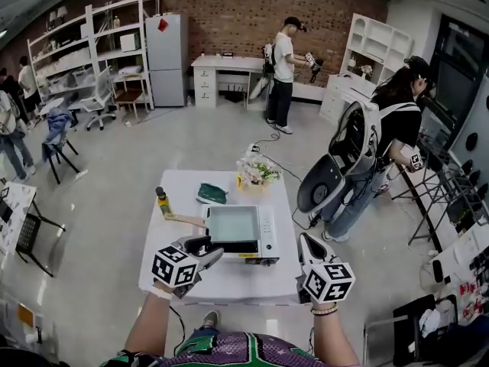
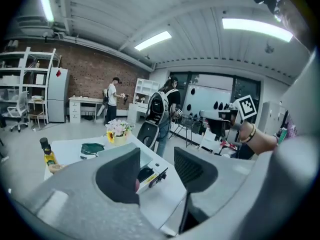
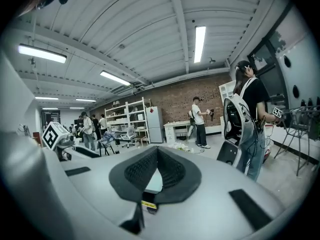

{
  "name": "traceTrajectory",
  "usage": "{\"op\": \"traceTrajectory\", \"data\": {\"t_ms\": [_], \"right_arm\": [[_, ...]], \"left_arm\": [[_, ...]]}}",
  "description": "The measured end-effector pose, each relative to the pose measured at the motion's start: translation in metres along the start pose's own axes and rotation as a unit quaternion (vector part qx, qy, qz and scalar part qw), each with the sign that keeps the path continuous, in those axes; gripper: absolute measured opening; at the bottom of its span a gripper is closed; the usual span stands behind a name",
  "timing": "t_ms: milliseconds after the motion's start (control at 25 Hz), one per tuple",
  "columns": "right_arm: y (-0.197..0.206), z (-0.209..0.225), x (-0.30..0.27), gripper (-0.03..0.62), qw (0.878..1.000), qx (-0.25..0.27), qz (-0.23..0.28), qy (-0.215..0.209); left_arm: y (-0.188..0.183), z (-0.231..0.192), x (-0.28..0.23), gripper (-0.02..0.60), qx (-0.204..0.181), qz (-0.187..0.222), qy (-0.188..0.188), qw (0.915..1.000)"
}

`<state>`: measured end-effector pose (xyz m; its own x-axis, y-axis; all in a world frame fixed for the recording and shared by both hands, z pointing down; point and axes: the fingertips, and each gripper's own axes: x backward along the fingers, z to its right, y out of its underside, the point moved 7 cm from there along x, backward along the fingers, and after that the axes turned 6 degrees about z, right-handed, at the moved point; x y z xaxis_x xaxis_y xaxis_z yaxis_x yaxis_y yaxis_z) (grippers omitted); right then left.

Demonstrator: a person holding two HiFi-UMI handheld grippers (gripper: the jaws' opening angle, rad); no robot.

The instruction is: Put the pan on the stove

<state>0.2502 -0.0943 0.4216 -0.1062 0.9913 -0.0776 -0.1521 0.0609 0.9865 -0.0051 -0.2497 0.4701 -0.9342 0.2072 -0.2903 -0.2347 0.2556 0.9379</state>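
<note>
On the white counter (image 1: 229, 281) ahead of me, catalogued from near to far:

1. Left tool (image 1: 205, 249), marker cube at its back. Jaws stand apart with nothing between them; through the gap, in the left gripper view, I see only the stove's dark front. It hovers just short of the stove's near left corner.

2. Right tool (image 1: 306, 245), marker cube likewise. Its ribbed black pads meet at the tips and nothing is caught there. It hangs off the stove's near right corner.

3. White box-shaped tabletop stove (image 1: 264, 234), control strip along its right side, black front panel facing me.

4. Square pale grey-green pan (image 1: 231, 225) with a light wooden handle (image 1: 183, 220). As far as the head view lets me judge, the pan body already lies over the stove's top; whether it sits flat and centred there I cannot settle from this height.

5. Beyond: a small dark bottle with a yellow label (image 1: 162, 201), a folded green cloth (image 1: 212, 194), and a pot of pale flowers (image 1: 257, 170).

Governing relation: the pan's long axis runs across me, body to the right, handle pointing left. The handle's free end lies just ahead of my left tool and near the bottle. My left tool is therefore the nearer one, already parted to take the handle. My right tool is on the far side of the stove from it.
</note>
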Motion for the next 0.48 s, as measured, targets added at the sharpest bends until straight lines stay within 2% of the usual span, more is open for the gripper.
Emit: {"op": "traceTrajectory", "data": {"t_ms": [160, 320, 480], "right_arm": [[0.003, -0.001, 0.012, 0.003, 1.0, -0.004, 0.006, -0.011], [0.008, -0.006, 0.021, 0.002, 1.0, -0.001, 0.014, -0.02], [0.013, -0.003, 0.03, 0.003, 0.999, 0.003, 0.024, -0.02]], "left_arm": [[0.012, 0.032, 0.005, 0.221, 0.006, 0.027, -0.008, 0.9996], [0.02, 0.054, 0.017, 0.221, -0.035, 0.038, -0.011, 0.9986], [0.018, 0.07, 0.025, 0.221, -0.06, 0.07, -0.03, 0.9953]]}}
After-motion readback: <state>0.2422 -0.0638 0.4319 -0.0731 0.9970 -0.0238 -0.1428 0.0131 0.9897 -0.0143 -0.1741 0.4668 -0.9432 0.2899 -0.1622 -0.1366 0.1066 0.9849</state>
